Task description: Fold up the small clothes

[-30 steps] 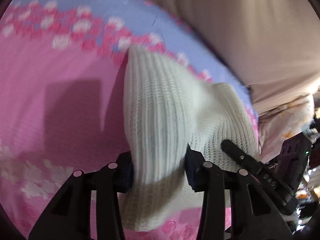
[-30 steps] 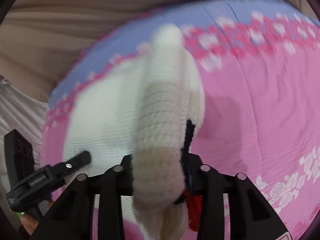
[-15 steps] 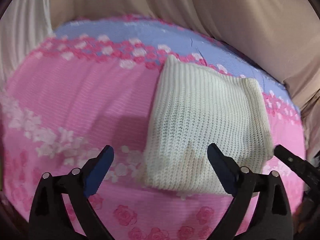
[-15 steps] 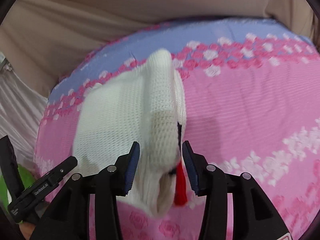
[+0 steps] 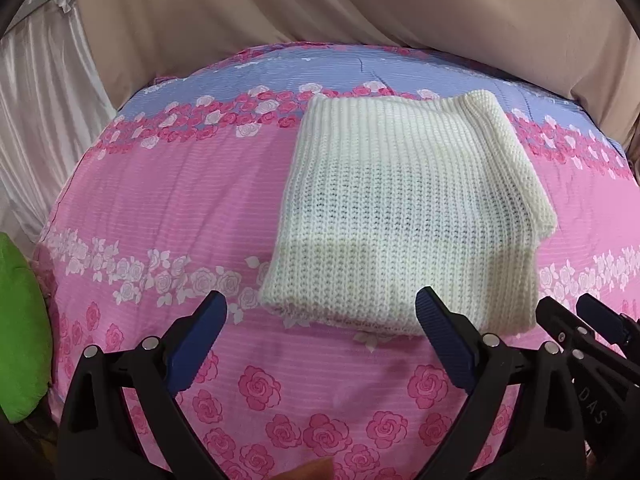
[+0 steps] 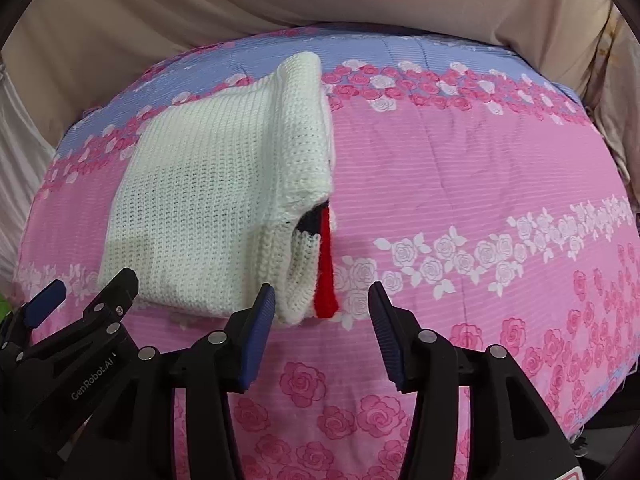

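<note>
Knit: a cream ribbed sweater (image 5: 404, 216) lies folded into a rough rectangle on the bed, resting flat with nothing gripping it.
Sweater position: it sits on the pink part of the floral bedsheet (image 5: 168, 200), its far edge reaching the band of roses beside the blue strip.
Sweater detail: in the right wrist view a folded sleeve or side panel lies along its right edge, and a navy band and a red band (image 6: 326, 264) show at the near corner.
Left tongs: the left tongs (image 5: 320, 320) are spread wide, 2 blue pads apart over the near edge of the sweater, with nothing pressed between them.
Right tongs: the right tongs (image 6: 322, 312) are opening, the near corner of the sweater with the red band lying just beyond the gap, not pinched by the pads.
Tongs together: each pair of tongs shows at the edge of the other's view, side by side along the sweater's near edge.
Backdrop: beige fabric (image 5: 320, 4) hangs behind the bed.
Side: a bright green object (image 5: 20, 328) sits at the left edge of the left wrist view.
</note>
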The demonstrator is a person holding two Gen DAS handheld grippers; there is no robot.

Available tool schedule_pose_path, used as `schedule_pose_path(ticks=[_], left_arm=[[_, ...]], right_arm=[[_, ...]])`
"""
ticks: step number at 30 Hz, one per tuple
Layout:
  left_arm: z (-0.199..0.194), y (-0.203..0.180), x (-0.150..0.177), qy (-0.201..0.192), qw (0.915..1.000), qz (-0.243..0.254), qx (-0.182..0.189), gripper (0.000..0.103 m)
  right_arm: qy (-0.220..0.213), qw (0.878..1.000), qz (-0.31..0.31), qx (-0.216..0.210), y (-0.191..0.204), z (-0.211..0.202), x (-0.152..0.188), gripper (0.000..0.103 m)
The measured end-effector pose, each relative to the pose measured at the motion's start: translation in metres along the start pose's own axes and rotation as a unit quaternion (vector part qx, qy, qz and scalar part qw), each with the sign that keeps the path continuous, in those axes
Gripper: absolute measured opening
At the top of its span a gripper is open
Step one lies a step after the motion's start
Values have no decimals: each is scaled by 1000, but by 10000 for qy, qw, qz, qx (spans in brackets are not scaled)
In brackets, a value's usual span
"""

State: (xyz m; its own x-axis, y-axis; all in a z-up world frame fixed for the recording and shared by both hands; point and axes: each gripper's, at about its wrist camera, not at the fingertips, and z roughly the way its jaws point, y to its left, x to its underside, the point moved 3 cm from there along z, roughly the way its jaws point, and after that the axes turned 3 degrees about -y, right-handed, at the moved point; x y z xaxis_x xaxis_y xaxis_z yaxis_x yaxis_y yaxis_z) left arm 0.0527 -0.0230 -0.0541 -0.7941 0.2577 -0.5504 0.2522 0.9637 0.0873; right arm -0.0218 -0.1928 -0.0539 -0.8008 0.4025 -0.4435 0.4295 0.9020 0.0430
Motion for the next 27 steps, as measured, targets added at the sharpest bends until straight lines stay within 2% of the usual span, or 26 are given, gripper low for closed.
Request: schedule_pose_path(ticks=[15, 27], left_arm=[[-7, 2, 15, 122, 9999, -74, -84, 92], [-13, -7, 17, 10, 9999, 98, -74, 91]], right_arm=[[13, 10000, -26, -20, 5, -11, 16, 51], [-22, 10000, -51, -1, 7, -16, 22, 51]])
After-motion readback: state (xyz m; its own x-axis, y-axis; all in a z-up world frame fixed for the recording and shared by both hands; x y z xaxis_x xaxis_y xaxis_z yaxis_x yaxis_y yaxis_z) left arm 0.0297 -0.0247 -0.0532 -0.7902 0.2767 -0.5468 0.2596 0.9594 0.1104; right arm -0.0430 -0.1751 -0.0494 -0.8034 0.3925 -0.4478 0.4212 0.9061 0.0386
